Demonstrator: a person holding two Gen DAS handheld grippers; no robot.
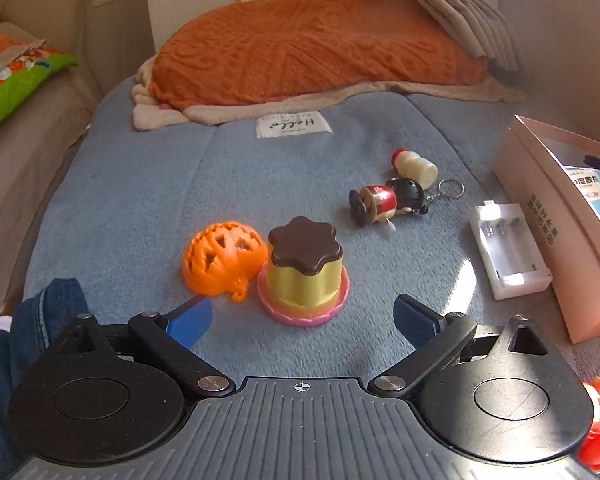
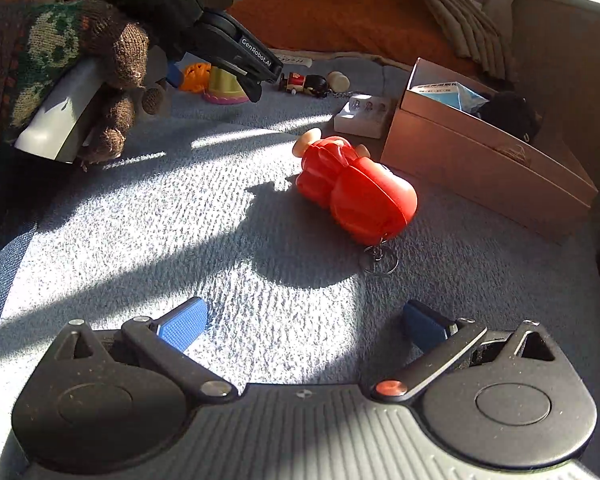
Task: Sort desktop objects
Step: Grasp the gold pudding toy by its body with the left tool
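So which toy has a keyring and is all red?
The red figure toy, lying alone near the pink box. The doll keychain is black, red and tan.

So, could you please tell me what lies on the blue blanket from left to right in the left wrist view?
Orange pumpkin → pudding toy → figure keychain → white battery case → pink box.
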